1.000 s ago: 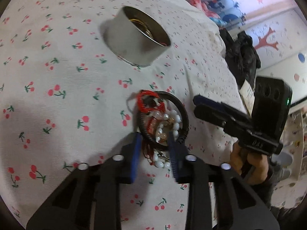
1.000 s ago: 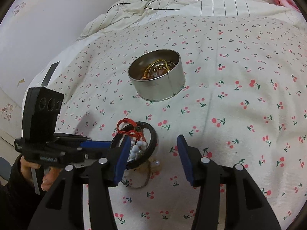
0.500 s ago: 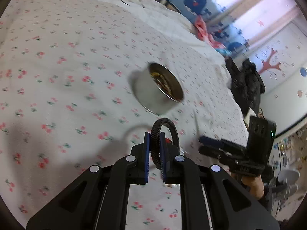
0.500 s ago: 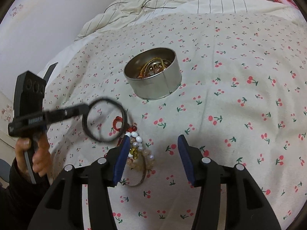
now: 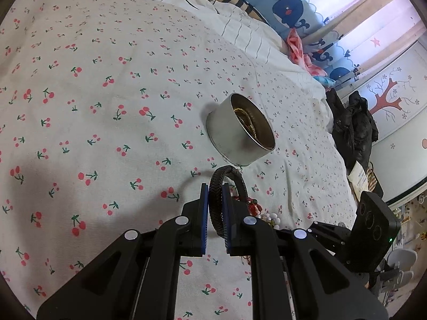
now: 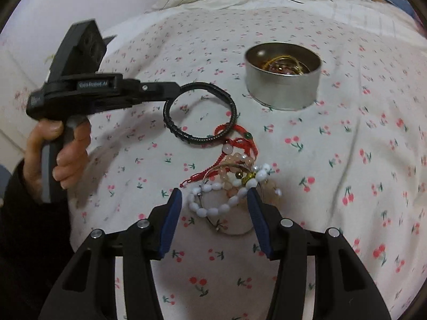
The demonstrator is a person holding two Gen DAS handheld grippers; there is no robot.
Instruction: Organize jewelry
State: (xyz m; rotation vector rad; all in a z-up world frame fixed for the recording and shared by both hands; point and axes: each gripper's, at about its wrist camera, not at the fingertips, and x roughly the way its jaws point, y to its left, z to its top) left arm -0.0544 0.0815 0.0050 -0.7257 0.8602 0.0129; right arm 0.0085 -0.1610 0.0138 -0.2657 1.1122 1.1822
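My left gripper is shut on a black braided bracelet and holds it in the air above the bed; it shows in the right wrist view too. A round silver tin with gold jewelry inside stands beyond it, also in the right wrist view. My right gripper is open, its fingers on either side of a white bead bracelet. A red cord bracelet, pink beads and a thin metal bangle lie in the same pile.
The cherry-print bedsheet covers the bed. A striped duvet with a black cable lies at the back. Dark clothes hang past the bed's right edge. A white wall is at the left.
My left gripper closed on the black bracelet, lifted it out of the pile and moved it toward the tin. My right gripper moved forward over the white beads.
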